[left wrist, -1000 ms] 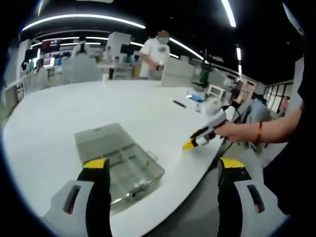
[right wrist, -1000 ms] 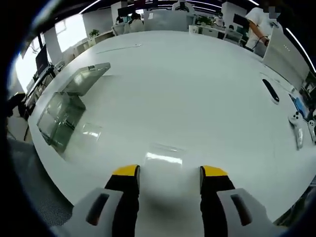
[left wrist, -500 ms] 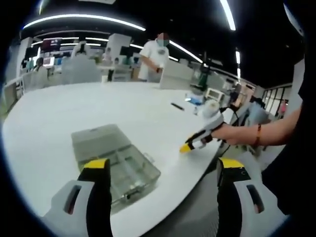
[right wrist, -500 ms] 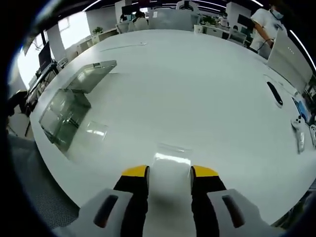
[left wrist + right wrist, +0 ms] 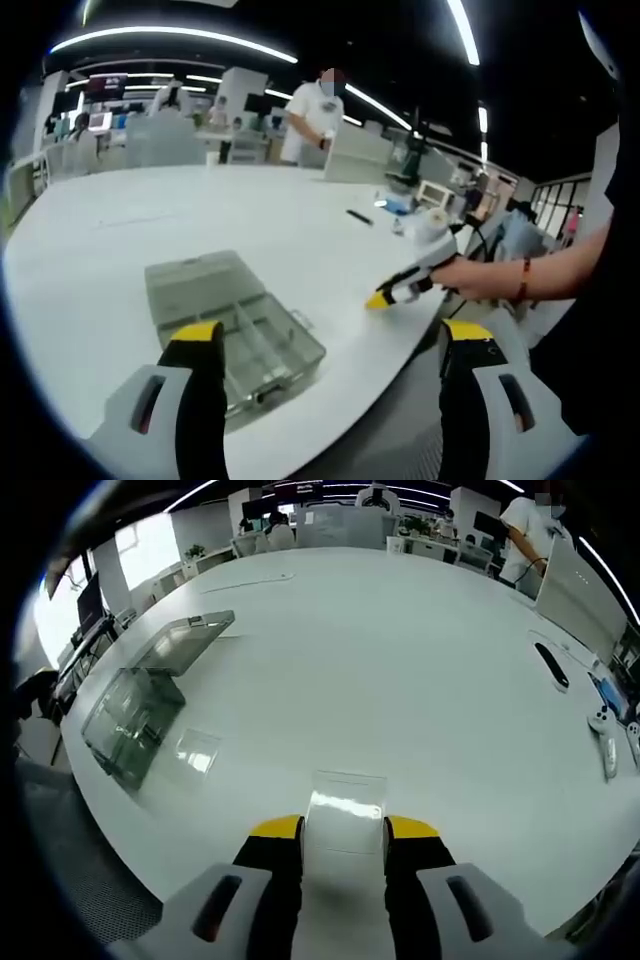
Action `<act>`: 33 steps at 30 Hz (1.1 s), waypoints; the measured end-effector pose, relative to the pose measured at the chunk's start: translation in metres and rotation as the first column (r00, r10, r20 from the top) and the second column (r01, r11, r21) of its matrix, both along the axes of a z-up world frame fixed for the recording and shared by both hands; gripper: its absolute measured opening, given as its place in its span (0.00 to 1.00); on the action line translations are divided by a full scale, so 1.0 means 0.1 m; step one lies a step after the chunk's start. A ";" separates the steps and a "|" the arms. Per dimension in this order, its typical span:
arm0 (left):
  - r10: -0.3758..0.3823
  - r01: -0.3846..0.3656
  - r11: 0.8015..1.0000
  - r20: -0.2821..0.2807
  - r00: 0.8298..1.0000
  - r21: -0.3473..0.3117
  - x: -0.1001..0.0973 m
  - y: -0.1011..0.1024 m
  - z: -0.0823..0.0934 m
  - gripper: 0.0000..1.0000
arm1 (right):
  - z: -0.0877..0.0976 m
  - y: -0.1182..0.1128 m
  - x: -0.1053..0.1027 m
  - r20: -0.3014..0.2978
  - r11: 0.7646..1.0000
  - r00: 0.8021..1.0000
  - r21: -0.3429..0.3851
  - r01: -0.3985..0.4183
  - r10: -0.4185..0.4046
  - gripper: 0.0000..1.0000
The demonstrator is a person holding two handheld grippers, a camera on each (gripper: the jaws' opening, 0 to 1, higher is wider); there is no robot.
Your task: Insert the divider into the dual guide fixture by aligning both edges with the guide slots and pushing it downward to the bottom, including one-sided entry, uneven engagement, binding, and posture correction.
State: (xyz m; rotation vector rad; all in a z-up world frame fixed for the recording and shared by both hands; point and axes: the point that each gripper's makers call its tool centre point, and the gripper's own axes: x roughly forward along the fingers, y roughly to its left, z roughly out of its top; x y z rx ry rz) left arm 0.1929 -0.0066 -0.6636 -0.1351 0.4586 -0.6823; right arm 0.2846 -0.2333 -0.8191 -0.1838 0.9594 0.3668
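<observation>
A clear plastic organiser box (image 5: 250,345) with slotted compartments lies on the white table (image 5: 200,220), its lid (image 5: 195,278) open flat behind it. My left gripper (image 5: 332,335) hovers open near the table edge, the box by its left jaw. From the right, my right gripper (image 5: 385,296) comes in low over the table. In the right gripper view, my right gripper (image 5: 343,828) is shut on a clear divider (image 5: 346,802) by its near edge. A second clear divider (image 5: 197,750) lies flat beside the box (image 5: 125,723), whose lid (image 5: 185,640) stands raised.
A black flat object (image 5: 548,663) and white controllers (image 5: 606,748) lie at the table's far right. A person (image 5: 312,115) stands behind the table among desks and monitors. The table edge (image 5: 120,830) runs close in front of my right gripper.
The right jaws have narrowed onto the clear divider, which now sits between them and looks slightly raised. The left gripper stays open; its view shifted a little.
</observation>
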 end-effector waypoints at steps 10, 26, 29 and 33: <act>0.005 -0.005 1.000 -0.005 1.000 0.003 -0.03 0.00 0.00 0.87 | 0.04 0.02 -0.05 0.011 1.000 1.000 0.001 -0.016 0.016 0.27; -0.009 0.008 0.998 -0.013 1.000 -0.066 0.01 -0.08 0.06 0.86 | 0.33 0.32 -0.05 0.091 0.995 0.994 0.078 -0.061 0.054 0.27; -0.007 0.005 0.997 -0.019 1.000 -0.083 0.03 -0.07 0.06 0.86 | 0.37 0.37 -0.04 0.107 0.994 0.992 0.088 -0.070 0.060 0.27; -0.001 -0.002 0.994 -0.024 1.000 -0.107 0.02 -0.07 0.09 0.87 | 0.43 0.45 -0.05 0.118 0.991 0.991 0.111 -0.071 0.057 0.27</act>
